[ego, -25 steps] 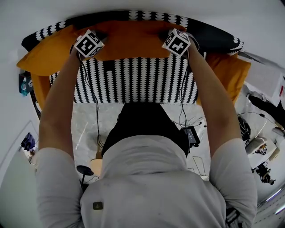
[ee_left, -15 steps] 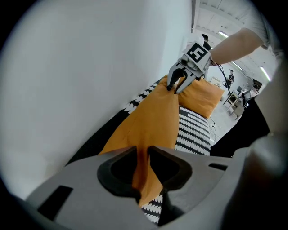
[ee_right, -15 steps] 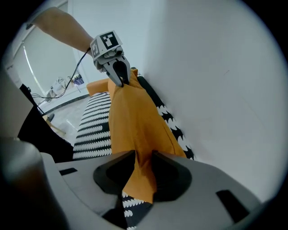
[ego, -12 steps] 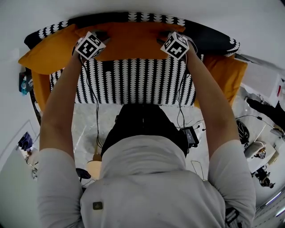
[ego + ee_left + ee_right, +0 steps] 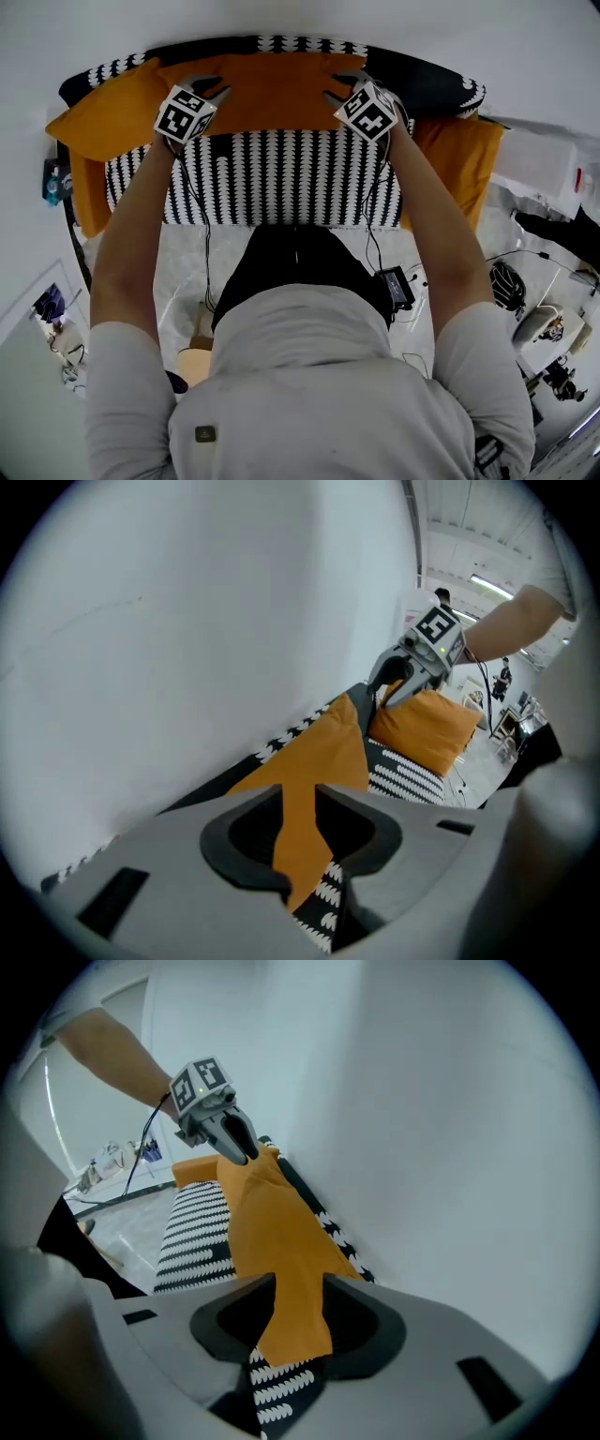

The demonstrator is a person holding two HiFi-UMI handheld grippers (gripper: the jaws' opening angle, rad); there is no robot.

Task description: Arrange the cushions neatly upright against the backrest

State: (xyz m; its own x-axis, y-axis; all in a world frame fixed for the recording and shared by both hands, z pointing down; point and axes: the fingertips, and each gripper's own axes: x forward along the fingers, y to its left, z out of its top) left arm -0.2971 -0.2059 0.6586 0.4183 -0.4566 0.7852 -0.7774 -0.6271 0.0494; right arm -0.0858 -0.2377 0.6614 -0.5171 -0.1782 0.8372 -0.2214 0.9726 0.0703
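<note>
Left claw [image 5: 300, 841] and right claw [image 5: 291, 1321] have just been opening. Each stands part-open astride the top edge of the rectangular orange fabric cushion [image 5: 272, 89], not pinching it.

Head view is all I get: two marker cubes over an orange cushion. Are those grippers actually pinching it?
Observer: Not now. In the left gripper view, the left gripper has jaws that have just been opening. The orange cushion has its top edge between them, unpinched.
Operator: And the other one?
Observer: The right gripper view shows the same. The right gripper has just been opening too, with the cushion's edge loose in the gap.
Operator: Is the cushion standing up?
Observer: It looks so. It stands on edge along the patterned backrest, in front of the white wall.
</note>
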